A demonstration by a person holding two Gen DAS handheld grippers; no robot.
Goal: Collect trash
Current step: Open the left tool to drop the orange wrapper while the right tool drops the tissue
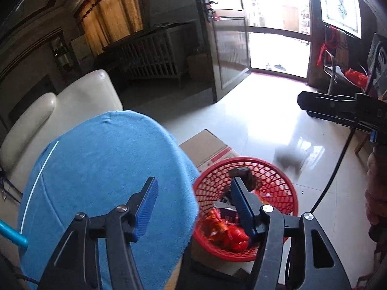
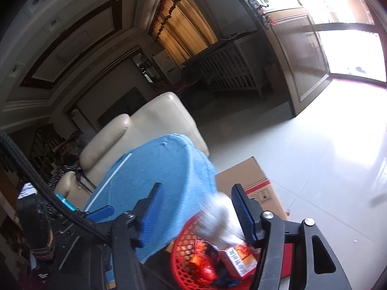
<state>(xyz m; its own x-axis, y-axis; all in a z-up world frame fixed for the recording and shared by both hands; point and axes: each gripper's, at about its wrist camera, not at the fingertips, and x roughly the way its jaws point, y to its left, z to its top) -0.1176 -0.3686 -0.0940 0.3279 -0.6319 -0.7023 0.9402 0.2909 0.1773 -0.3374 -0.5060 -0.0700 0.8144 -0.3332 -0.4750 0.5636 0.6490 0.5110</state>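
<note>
Both grippers, left gripper [image 1: 193, 207] and right gripper [image 2: 197, 213], spread above red basket [image 1: 278, 169]; white blurred trash [image 2: 221, 220] unidentifiable.

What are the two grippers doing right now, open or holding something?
Left gripper: jaws open, nothing held, over the red basket.
Right gripper: jaws open, a blurred white piece of trash between them, apparently released.

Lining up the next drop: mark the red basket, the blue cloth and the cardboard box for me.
red basket [image 1: 287, 181]: left wrist view, on the mesh wall at its far right.
blue cloth [image 1: 106, 159]: left wrist view, on the middle of its flat top.
cardboard box [image 2: 244, 174]: right wrist view, on its bare brown top.
</note>
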